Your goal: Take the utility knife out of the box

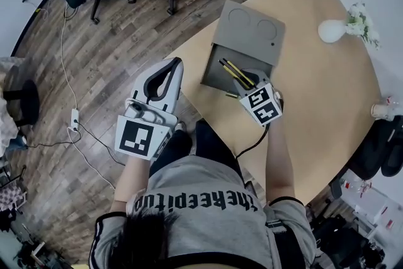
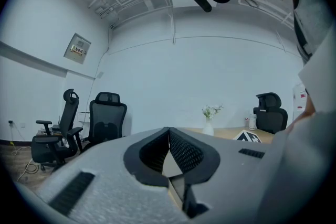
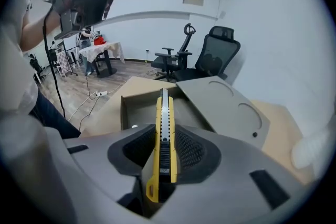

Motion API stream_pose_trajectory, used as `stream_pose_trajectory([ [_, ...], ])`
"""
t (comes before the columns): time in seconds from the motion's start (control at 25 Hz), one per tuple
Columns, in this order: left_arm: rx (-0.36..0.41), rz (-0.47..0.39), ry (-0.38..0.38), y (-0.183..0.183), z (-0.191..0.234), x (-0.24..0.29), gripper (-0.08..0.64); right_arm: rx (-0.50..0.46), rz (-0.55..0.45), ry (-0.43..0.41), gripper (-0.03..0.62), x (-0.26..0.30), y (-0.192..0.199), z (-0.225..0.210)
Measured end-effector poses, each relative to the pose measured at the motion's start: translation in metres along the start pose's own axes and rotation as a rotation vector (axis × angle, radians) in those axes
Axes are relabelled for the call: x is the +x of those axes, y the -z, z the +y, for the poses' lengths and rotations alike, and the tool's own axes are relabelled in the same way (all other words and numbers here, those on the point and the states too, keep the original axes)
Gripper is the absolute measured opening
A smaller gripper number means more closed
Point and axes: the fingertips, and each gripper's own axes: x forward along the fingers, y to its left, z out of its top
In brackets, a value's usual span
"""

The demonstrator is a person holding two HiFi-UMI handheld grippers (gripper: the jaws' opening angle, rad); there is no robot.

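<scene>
The right gripper's (image 3: 167, 134) jaws clench the utility knife (image 3: 164, 128), just over the open box (image 1: 217, 74). Best to lift straight up, clear of the walls. At nine o'clock, the left gripper's (image 2: 169, 139) jaws sit closed, empty.

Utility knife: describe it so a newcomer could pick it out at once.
On the wooden table stands an open grey box. Over it, the right hand-held gripper clamps the utility knife between its jaws. Its yellow body, black slider and segmented silver blade mark it out; nothing else is gripped.
</scene>
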Motion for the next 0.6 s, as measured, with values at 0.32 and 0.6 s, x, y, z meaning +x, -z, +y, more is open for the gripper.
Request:
stream_pose_trajectory([
  [0.32,0.013,-0.049,0.09,-0.017,-0.019,-0.001,0.018,0.102,-0.139,0.132,0.118,-0.041,-0.023,0.002],
  [0.6,0.027,-0.067,0.17,-0.024,-0.036,-0.006,0.018,0.185,-0.239,0.228,0.117,-0.078,-0.039,0.01],
])
